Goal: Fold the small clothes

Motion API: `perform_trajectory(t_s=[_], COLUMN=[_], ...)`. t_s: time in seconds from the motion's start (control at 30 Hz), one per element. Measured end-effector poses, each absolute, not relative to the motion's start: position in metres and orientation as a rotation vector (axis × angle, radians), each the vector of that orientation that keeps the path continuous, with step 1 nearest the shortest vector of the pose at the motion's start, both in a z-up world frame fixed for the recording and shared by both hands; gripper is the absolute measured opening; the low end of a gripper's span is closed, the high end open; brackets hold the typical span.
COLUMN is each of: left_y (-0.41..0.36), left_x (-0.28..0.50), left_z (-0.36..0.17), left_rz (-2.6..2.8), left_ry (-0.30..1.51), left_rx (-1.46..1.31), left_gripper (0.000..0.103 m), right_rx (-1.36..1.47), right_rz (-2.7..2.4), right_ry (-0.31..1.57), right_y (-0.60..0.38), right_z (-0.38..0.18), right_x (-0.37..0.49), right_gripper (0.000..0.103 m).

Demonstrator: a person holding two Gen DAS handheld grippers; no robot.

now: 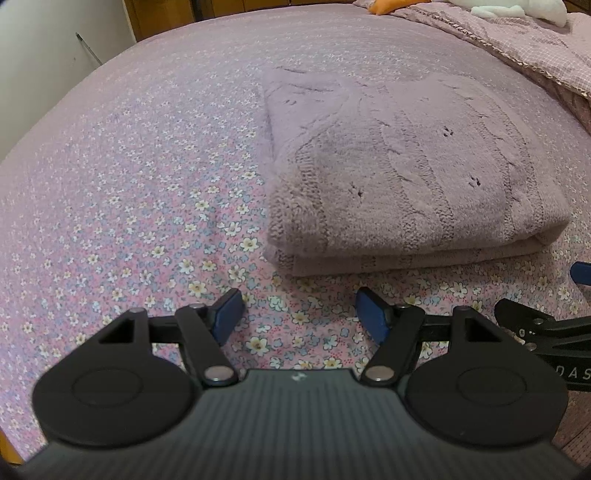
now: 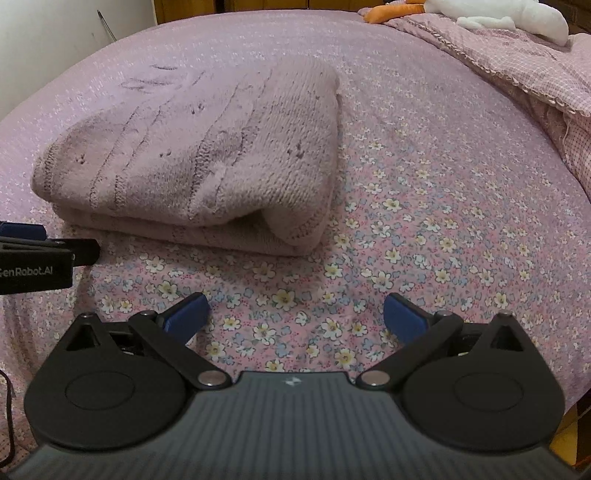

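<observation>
At the bottom of the left wrist view, the left gripper (image 1: 297, 314) hung with jaws released, holding nothing, over the floral bedsheet (image 1: 129, 221). The right gripper (image 2: 297, 314) was likewise spread apart and empty at the bottom of its own view. Just beyond both, the folded mauve knit sweater (image 1: 399, 177) lay flat in the middle of the frame, its layered edge facing the fingers with a strip of bare sheet between. Open sheet stretched to the left of it. Farther off, upper right, a checked quilt (image 2: 535, 66) bore a white plush toy (image 2: 509, 14).
</observation>
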State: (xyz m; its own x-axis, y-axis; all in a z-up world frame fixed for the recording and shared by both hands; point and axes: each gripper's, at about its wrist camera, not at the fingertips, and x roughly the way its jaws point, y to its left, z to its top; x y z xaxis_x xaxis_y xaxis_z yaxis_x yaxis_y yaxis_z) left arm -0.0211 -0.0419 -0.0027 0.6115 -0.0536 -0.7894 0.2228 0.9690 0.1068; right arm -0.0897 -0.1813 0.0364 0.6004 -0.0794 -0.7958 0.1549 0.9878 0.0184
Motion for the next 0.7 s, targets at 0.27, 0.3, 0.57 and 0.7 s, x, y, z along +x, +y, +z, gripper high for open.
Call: perform_trajectory(t_s=[0.27,0.3,0.57,0.7], left_y=[-0.046,-0.045,-0.047,-0.048], left_x=[-0.013,-0.012,-0.003,0.001], left_z=[0.000,0.000,0.002,0.003], left_rz=[-0.162,-0.161,-0.155,-0.157], left_ry=[0.925,0.927,0.946,0.951], left_rx=[0.213,0.212,0.213,0.212], left_gripper=[0.070,0.070,0.070,0.070], right_rx=[0.097,0.099,0.101,0.103], right_rz=[-0.153,-0.153,-0.158,-0.155], right_ry=[0.937,0.943,0.992,0.989], right_y=[-0.181,-0.182,-0.183,-0.183], right_z=[0.037,0.037,0.038,0.037], right_x=[-0.085,-0.083,-0.072,-0.073], right_gripper=[0.103,0.103,0.103,0.103])
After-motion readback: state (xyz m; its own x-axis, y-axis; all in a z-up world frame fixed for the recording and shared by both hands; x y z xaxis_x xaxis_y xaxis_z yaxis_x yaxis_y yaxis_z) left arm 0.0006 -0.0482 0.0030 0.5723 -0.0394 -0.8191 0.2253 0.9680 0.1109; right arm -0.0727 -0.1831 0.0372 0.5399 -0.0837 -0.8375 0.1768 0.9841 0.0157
